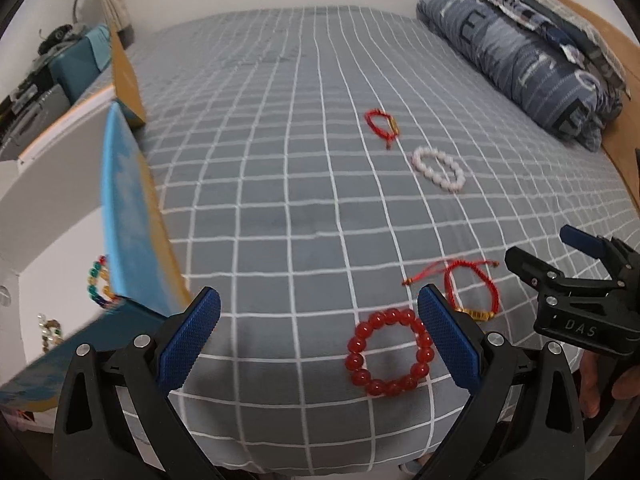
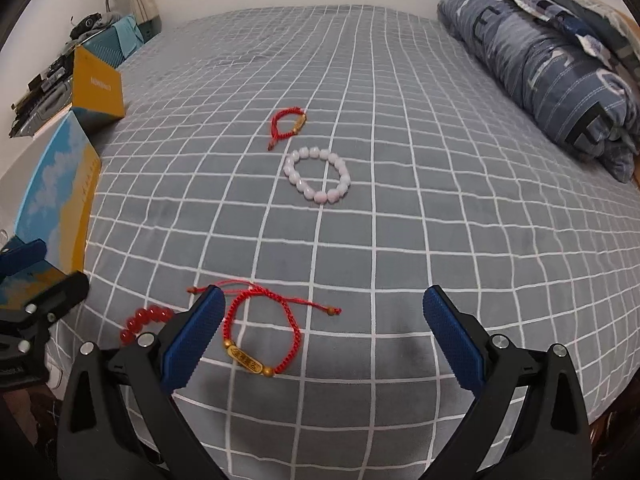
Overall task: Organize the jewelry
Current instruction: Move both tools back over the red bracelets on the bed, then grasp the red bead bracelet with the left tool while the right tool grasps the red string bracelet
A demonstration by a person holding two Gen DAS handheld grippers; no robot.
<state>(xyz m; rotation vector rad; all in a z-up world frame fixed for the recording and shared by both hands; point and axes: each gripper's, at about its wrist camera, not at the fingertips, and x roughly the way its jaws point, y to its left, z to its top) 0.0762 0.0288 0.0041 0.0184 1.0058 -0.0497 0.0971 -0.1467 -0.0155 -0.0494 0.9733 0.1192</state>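
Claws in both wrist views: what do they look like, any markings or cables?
The left claw and the right claw match: black angular plastic arms with silver pivot screws, each ending in a blue finger pad with a fine knurled texture. Seen from the left wrist view, the right claw's body bears white lettering "DAS". No cables or sleeves show.

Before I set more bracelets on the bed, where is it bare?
Bare: the wide stretch between the open box and the white bead bracelet, and right of it toward the folded quilt. Crowded: the near edge, around the red bead bracelet and red cord bracelet.
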